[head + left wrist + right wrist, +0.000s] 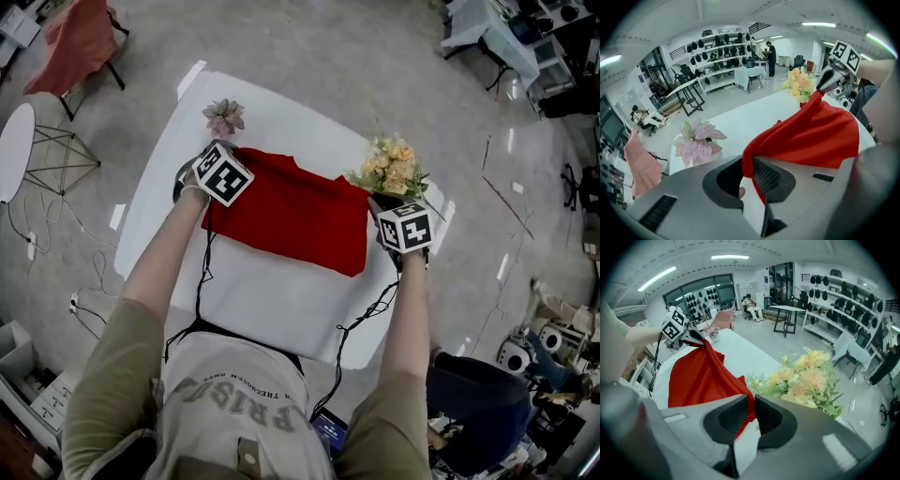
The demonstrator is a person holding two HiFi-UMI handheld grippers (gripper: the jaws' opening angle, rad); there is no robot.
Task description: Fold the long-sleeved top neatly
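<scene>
Two ends of the top's (291, 211) far edge are in your grip. The rest of the red cloth spreads as a wide band across the middle of the table (272, 309), between your hands. Your left gripper (747, 174) is clenched on a bunched fold of that edge, with red cloth pinched between its ribbed pads. Your right gripper (752, 416) is clamped the same way on the opposite end. Holding both ends at once keeps the edge stretched into one straight ridge from jaw to jaw. That is probably why you took it at the ends and not in the middle: a taut edge lands square, while a slack one sags and creases.

Both grippers point steeply down with the far edge a little off the table, while the near edge seems to lie flat as an anchor. This looks like the middle of a fold, though you cannot tell from here how the sleeves are tucked.

White table shows on every side of the top, with most of the bare room on your side. The pink plant (224, 116) stands just beyond your left gripper and the flowers (394, 167) just beyond your right, so both far corners are crowded. Any sweep away from you risks brushing them.
</scene>
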